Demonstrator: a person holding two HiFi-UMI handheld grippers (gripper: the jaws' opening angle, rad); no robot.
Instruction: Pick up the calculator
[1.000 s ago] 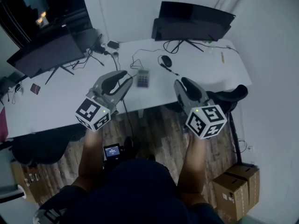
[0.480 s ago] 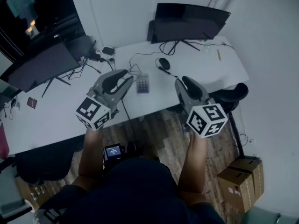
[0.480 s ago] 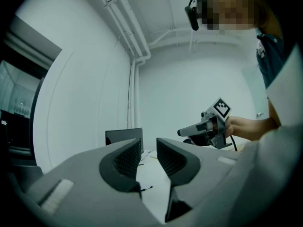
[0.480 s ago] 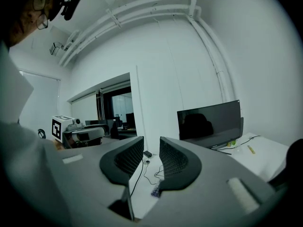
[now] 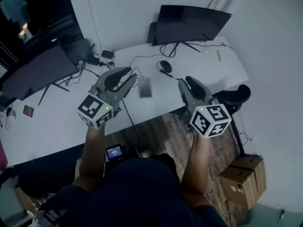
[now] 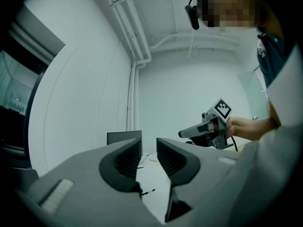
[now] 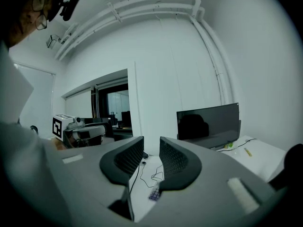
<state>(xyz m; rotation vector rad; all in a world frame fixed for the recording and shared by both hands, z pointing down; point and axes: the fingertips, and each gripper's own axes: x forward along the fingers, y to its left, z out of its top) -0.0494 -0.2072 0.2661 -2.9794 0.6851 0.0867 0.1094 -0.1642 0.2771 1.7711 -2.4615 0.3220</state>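
Observation:
The calculator (image 5: pixel 145 87), small and grey with dark keys, lies flat on the white desk (image 5: pixel 203 72) near its front edge. My left gripper (image 5: pixel 133 78) hovers just left of it, above the desk, with its jaws a narrow gap apart and nothing between them (image 6: pixel 148 143). My right gripper (image 5: pixel 185 83) hangs to the calculator's right, over the desk's front edge. Its jaws are also slightly apart and empty (image 7: pixel 151 143). In the right gripper view the calculator (image 7: pixel 153 194) shows low between the jaws, still some way off.
A dark monitor (image 5: pixel 190 23) stands at the back of the desk, and another monitor (image 5: pixel 38 70) at the left. A mouse (image 5: pixel 165 65) and cables lie behind the calculator. A black chair (image 5: pixel 235 95) sits right of the desk, with cardboard boxes (image 5: pixel 245 179) on the wooden floor.
The head view has shifted a little. Both grippers stay in much the same pose, the left one edging slightly toward the desk. The calculator has not moved.

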